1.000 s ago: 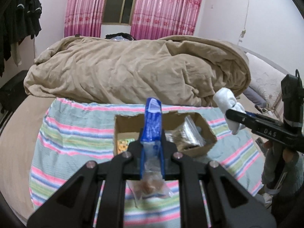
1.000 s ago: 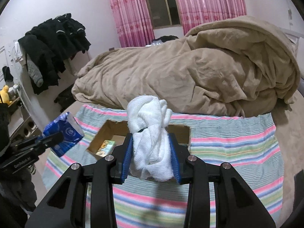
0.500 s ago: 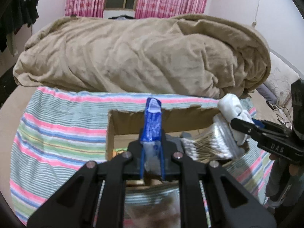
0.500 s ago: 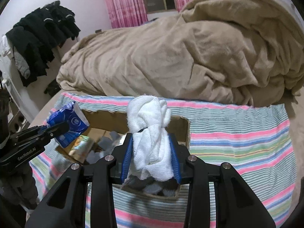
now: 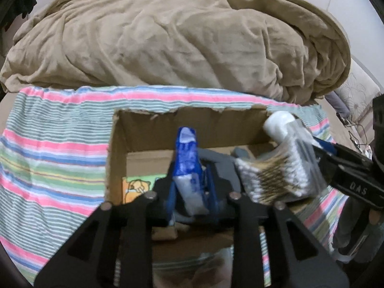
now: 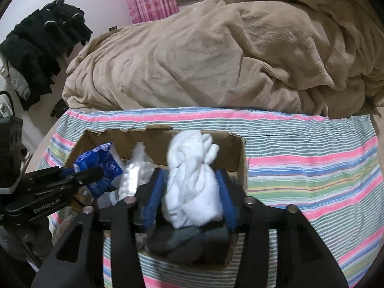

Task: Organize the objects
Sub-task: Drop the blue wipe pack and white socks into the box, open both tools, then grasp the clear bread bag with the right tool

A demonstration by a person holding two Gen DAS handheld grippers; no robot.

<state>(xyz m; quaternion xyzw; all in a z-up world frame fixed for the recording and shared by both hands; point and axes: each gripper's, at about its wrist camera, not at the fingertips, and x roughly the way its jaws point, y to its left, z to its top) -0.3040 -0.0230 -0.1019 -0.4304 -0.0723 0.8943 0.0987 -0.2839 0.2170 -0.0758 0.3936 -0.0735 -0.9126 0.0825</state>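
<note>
Cardboard box (image 5: 144, 132) sits on the bed's striped cloth (image 5: 48, 148), directly below and ahead of both tongs. Left tongs (image 5: 189, 189) grip a blue tissue pack (image 5: 186, 156), its long axis upright, hanging over the box's left half. Right tongs (image 6: 190, 199) clamp a white knotted towel (image 6: 192, 175), also upright, over the box's right half; each load likely only needs lowering. Only the left wrist view shows a yellow cartoon packet (image 5: 136, 187) on the box floor. Only the right view shows grey socks (image 6: 187, 242) under the towel.
</note>
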